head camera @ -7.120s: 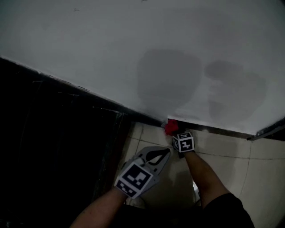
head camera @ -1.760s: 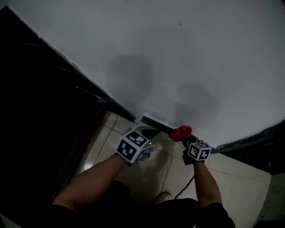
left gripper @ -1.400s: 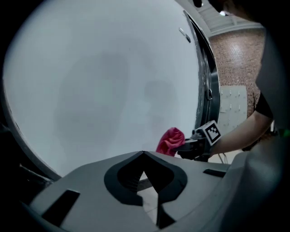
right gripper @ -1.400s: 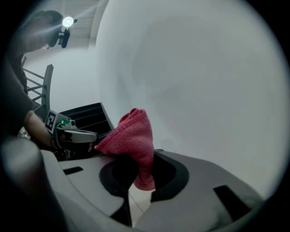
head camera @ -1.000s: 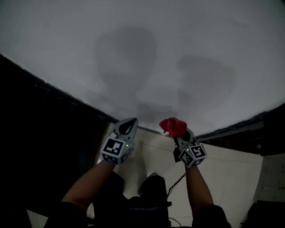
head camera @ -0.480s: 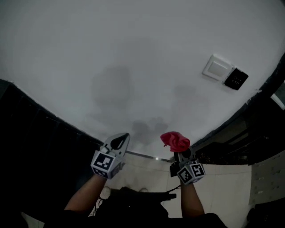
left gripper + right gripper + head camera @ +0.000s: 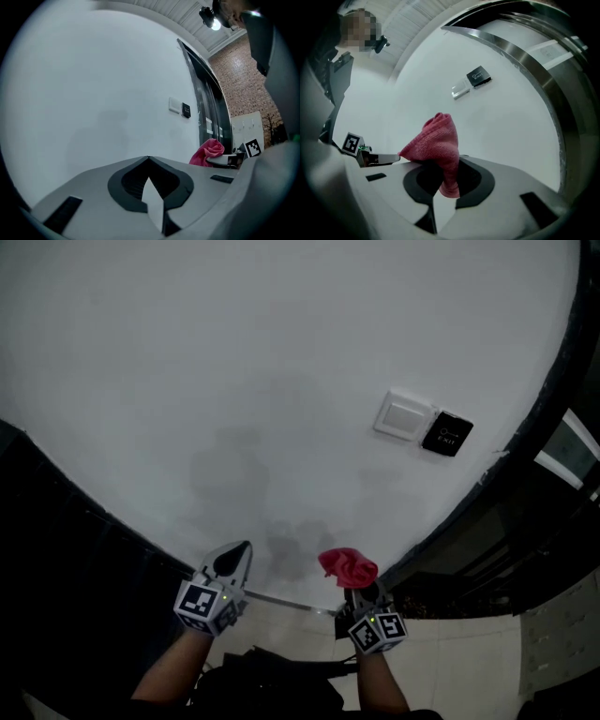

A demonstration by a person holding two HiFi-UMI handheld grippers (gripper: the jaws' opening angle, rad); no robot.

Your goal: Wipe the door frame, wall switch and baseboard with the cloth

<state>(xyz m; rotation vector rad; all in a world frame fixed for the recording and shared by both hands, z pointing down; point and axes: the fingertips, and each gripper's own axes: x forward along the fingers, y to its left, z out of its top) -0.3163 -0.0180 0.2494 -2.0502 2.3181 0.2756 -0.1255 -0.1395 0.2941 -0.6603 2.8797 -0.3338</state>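
Observation:
My right gripper (image 7: 354, 579) is shut on a bunched red cloth (image 7: 348, 566), which stands up from its jaws (image 7: 436, 143) in front of the white wall. A white wall switch (image 7: 402, 416) sits higher on the wall, next to a small black plate (image 7: 447, 434); both show in the right gripper view as the switch (image 7: 461, 89) and plate (image 7: 478, 76). The dark door frame (image 7: 525, 427) runs up the right side. My left gripper (image 7: 232, 560) is shut and empty, to the left of the cloth (image 7: 207, 151). A dark baseboard strip (image 7: 281, 600) lies below the grippers.
A black panel (image 7: 66, 549) covers the lower left of the wall. Pale floor tiles (image 7: 450, 671) lie at the bottom right. A brick wall (image 7: 243, 75) and a ceiling lamp (image 7: 211, 18) appear far off in the left gripper view.
The view has swung up from the baseboard to the wall. Both grippers have risen, the cloth still held, and the switch and black plate have come into sight.

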